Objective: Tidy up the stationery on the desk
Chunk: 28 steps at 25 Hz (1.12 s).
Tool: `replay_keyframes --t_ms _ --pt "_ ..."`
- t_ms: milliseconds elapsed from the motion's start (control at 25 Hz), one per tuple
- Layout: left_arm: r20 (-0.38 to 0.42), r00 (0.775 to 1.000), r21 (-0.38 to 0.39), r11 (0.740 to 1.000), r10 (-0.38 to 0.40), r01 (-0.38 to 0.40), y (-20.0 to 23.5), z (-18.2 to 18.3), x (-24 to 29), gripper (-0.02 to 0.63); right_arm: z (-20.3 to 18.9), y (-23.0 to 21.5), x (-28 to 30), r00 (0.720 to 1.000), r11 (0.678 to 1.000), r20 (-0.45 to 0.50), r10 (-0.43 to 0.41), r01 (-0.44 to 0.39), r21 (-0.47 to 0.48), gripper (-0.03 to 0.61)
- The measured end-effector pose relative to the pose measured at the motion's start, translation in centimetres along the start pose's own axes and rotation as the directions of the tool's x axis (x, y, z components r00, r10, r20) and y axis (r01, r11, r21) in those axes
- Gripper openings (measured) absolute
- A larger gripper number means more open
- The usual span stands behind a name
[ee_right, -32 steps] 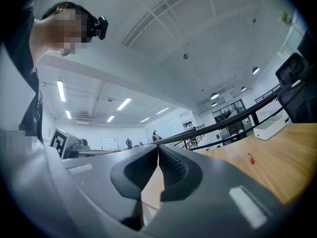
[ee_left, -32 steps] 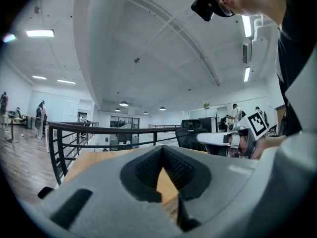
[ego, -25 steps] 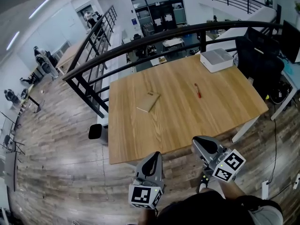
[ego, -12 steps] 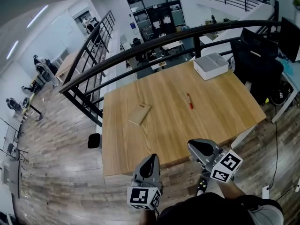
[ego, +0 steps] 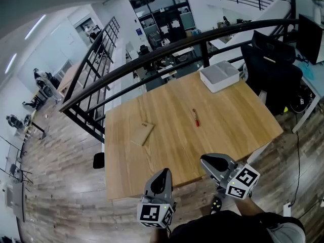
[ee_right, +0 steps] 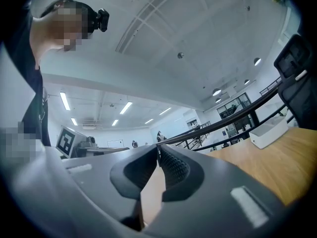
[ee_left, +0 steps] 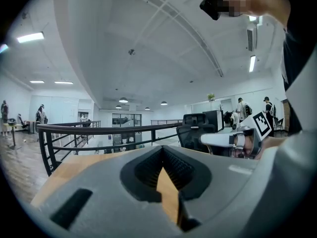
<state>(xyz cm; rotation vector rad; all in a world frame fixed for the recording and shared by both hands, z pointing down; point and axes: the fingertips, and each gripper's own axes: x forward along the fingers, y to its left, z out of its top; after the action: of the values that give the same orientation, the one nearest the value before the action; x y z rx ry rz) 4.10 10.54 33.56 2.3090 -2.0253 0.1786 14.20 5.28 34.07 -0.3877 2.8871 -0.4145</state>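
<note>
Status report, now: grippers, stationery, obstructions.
Left gripper, right gripper: jaws shut, empty, at the desk near edge. Red pen, tan pad untouched mid-desk. White box at far corner; path clear.

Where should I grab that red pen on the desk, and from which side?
Take the red pen at mid-barrel, coming down from above. It lies flat on the desk, lengthways away from you, so probably close the jaws across its thin width.
</note>
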Motion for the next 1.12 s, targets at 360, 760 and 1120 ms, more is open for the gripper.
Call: replay_keyframes --t_ms 360,760,1120 --pt "-0.012 1.000 0.007 1.000 -0.006 0.006 -2.2 0.2 4.0 0.002 0.8 -3.8 -1.4 1.000 1.000 0.007 0.013 -0.013 0.014 0.015" --pt "-0.031 0.999 -0.006 1.000 0.028 -0.028 -1.1 -0.3 4.4 0.006 -0.2 -4.6 -0.3 0.999 0.999 -0.027 0.039 -0.038 0.028 0.020" --pt "-0.031 0.995 -0.050 0.994 0.092 -0.094 3.3 -2.1 4.9 0.012 -1.9 -5.3 4.2 0.993 0.996 -0.086 0.087 -0.086 0.017 0.026"
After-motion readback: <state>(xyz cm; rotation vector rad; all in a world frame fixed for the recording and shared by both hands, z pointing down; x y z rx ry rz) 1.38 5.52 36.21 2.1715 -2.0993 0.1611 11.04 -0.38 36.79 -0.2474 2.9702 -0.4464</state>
